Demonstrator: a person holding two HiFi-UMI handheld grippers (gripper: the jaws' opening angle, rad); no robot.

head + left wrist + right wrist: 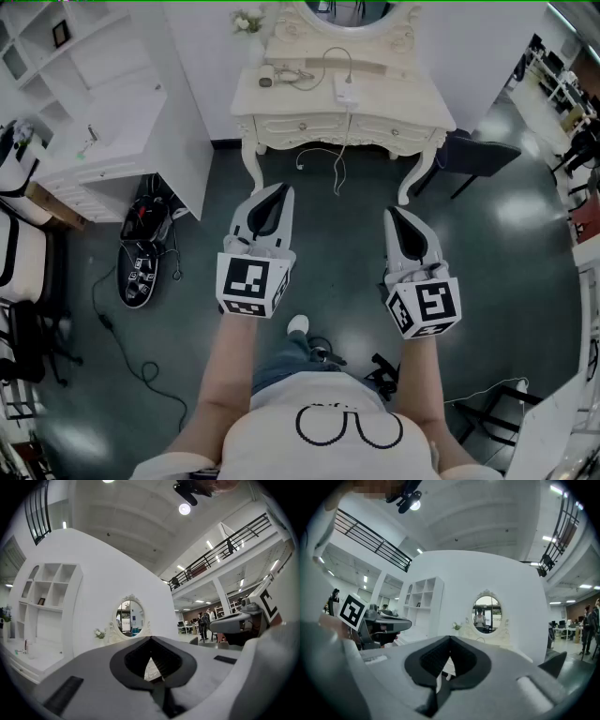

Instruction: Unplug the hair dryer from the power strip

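Pale hair dryer (pixel 281 73) lies flat, far on dressing table (pixel 412 111); white pwr strip (pixel 345 92) just right; cord (pixel 330 52) arcs btwn them.

The carved wooden dressing-table worktop (pixel 281 105) is cream-white and stands on a glossy dark grey-green floor (pixel 511 272). The left tool (pixel 280 192) and right tool (pixel 393 214) are pale grey with black lining, and each carries a cube of black-and-white square markers. The open shelf unit (pixel 112 75) is plain white. A thin black cable (pixel 122 352) crosses the floor. The person's cotton T-shirt (pixel 281 448) is white with a black looped outline.
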